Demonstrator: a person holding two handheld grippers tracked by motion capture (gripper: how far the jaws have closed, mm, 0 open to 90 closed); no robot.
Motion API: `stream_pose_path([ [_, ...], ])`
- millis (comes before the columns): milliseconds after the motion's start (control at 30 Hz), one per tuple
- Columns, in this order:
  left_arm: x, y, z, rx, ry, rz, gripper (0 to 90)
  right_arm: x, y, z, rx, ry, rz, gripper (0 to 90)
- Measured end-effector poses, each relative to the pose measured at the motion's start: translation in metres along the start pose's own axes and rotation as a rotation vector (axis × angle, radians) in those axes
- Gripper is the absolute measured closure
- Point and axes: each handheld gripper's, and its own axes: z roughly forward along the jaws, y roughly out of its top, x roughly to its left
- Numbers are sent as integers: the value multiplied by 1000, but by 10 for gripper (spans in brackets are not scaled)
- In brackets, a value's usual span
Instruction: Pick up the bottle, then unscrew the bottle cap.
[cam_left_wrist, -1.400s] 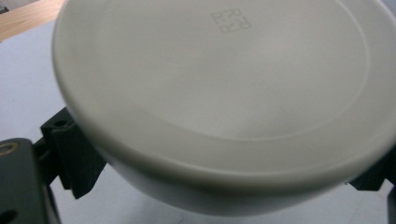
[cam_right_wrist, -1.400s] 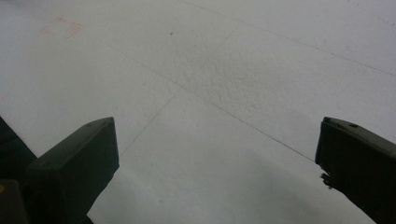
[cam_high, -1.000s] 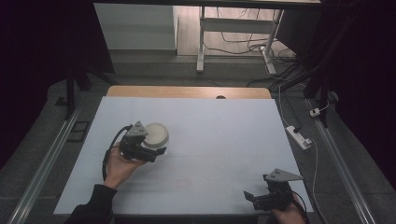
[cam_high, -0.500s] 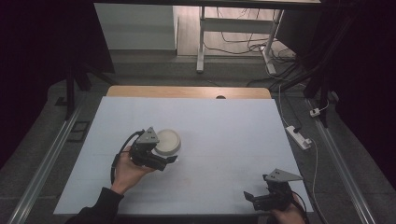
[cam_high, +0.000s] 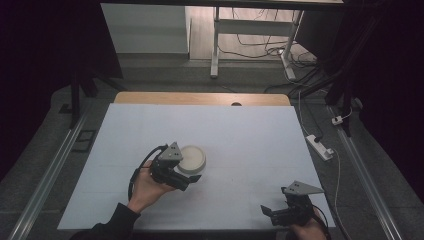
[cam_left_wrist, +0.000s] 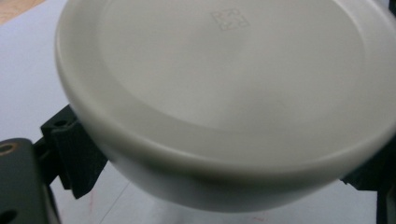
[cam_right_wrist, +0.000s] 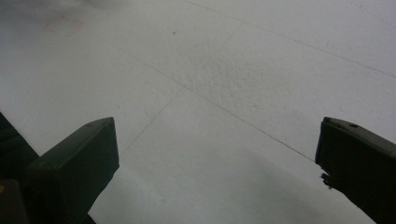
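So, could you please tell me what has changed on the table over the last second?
The left gripper, clamped on the round white shallow bowl, has carried it rightward and a little nearer the person, toward the middle of the pale blue tabletop. The grip itself is unchanged. The right gripper has stayed at the near right corner, jaws apart and holding nothing.

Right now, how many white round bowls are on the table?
1. The white round bowl sits left of centre on the pale table, between the jaws of the left gripper. The right gripper at the near right edge is open with nothing between its jaws.
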Motion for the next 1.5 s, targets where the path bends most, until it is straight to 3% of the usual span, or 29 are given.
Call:
stream_pose_path([
  [467,-8,2,6,-3,-18,16,73,1,0,-1,-3,3,-10,0],
  [700,-7,1,5,-11,-24,14,73,1,1,-3,-38,11,-8,0],
  [933,-8,0,6,-13,-22,17,73,2,6,-7,-88,40,-10,0],
  [1500,-6,-2,6,-20,-19,16,73,17,22,-2,-124,106,-46,0],
])
